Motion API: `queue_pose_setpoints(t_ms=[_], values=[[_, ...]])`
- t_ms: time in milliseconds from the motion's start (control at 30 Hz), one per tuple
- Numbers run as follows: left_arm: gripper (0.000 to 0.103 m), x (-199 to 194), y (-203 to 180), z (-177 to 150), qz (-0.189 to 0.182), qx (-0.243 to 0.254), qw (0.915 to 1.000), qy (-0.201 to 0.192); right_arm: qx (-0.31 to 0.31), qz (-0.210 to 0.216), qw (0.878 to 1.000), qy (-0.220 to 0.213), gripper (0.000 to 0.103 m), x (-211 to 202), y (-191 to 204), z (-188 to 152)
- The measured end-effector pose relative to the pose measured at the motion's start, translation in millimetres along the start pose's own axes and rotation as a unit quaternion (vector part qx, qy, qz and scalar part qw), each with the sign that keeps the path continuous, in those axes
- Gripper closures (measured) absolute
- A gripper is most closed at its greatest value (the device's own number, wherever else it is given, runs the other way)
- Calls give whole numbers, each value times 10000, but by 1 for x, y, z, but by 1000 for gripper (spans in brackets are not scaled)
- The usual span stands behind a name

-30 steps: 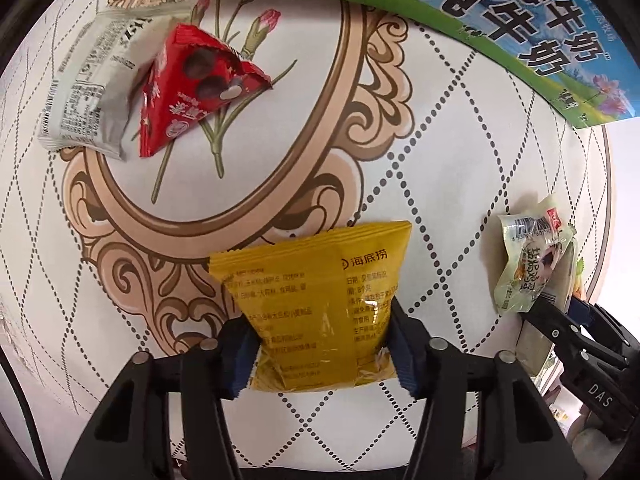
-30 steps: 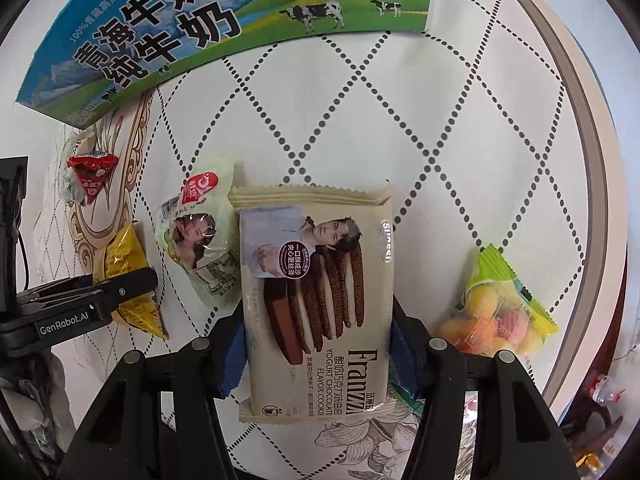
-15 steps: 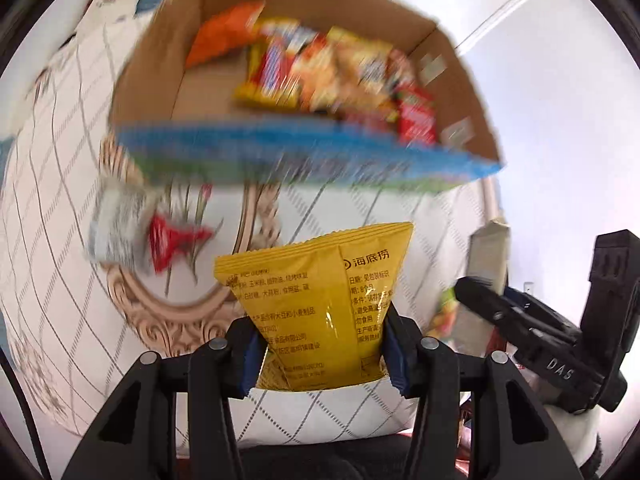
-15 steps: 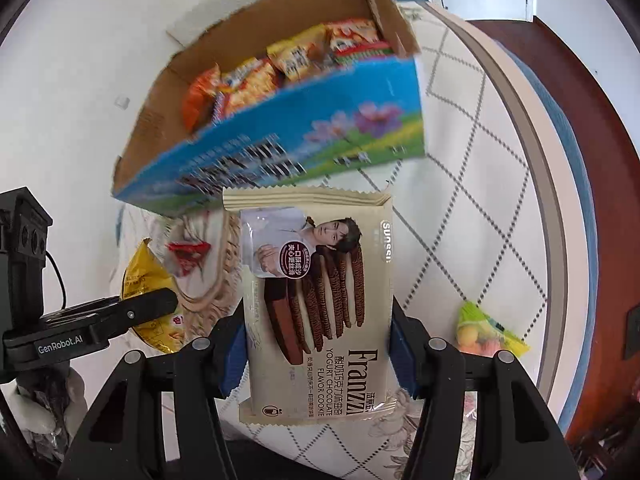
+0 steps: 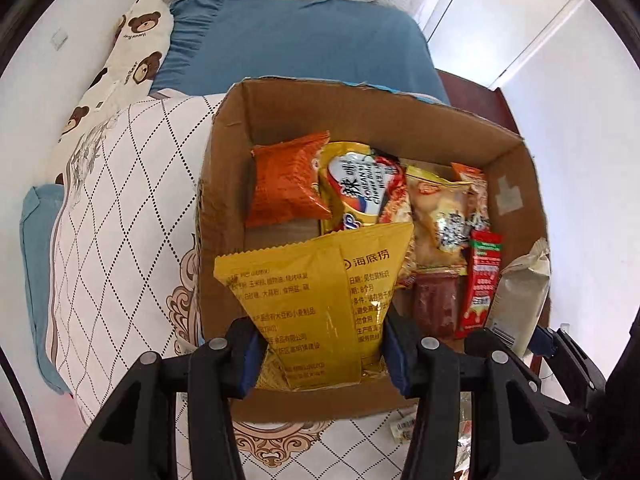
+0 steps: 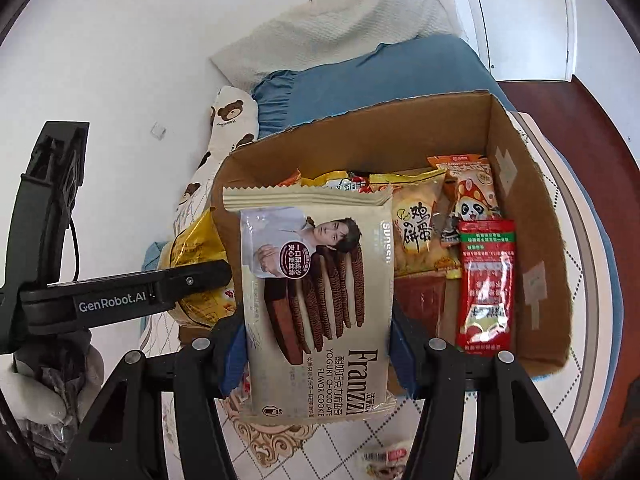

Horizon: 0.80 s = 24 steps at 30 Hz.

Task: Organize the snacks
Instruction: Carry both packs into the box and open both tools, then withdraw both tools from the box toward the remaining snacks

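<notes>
My left gripper (image 5: 322, 354) is shut on a yellow snack packet (image 5: 316, 300) and holds it over the near edge of an open cardboard box (image 5: 360, 120). My right gripper (image 6: 316, 354) is shut on a beige Franzzi cookie packet (image 6: 316, 300), held upright at the box's (image 6: 532, 208) near left side. The box holds several snack packets, among them an orange one (image 5: 286, 184) and a red sachet (image 6: 486, 284). The cookie packet also shows at the right of the left wrist view (image 5: 518, 300). The left gripper and its yellow packet (image 6: 196, 260) show at the left of the right wrist view.
The box stands on a round table with a white diamond-pattern cloth (image 5: 120, 208). Behind it are a blue cushion (image 5: 288, 44) and a bear-print pillow (image 5: 128, 56). A small snack packet (image 6: 386, 460) lies on the cloth under my right gripper. A door (image 5: 492, 20) stands at the back right.
Both grippers have lifted their packets off the table and carried them up to the open box. The views now look down into the box instead of at the tabletop.
</notes>
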State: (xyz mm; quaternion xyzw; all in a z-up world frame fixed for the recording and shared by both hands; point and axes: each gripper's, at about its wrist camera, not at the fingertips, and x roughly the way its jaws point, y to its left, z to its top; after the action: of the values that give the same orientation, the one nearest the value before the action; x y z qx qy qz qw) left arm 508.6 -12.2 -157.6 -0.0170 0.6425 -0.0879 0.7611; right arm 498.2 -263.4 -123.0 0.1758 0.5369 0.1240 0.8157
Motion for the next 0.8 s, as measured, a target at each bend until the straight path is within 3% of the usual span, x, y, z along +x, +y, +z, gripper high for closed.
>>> queue_pose_setpoints(t_ms=[167, 367, 400, 433, 500, 800], values=[[56, 56, 4, 14, -50, -128, 9992, 385, 57, -162, 9994, 316, 41, 44, 2, 11], [54, 75, 7, 10, -54, -203, 9973, 698, 59, -191, 9970, 742, 40, 77, -2, 6], [46, 78, 9, 9, -8, -226, 9970, 735, 112, -169, 9962, 852, 36, 82, -4, 4], [28, 80, 9, 8, 60, -212, 9970, 748, 148, -141, 9955, 925, 29, 85, -7, 3], [15, 81, 8, 5, 136, -140, 9972, 725, 112, -221, 9947, 1003, 11, 89, -8, 1], [15, 72, 4, -8, 36, -114, 9984, 560, -9, -593, 9933, 991, 7, 75, -18, 3]])
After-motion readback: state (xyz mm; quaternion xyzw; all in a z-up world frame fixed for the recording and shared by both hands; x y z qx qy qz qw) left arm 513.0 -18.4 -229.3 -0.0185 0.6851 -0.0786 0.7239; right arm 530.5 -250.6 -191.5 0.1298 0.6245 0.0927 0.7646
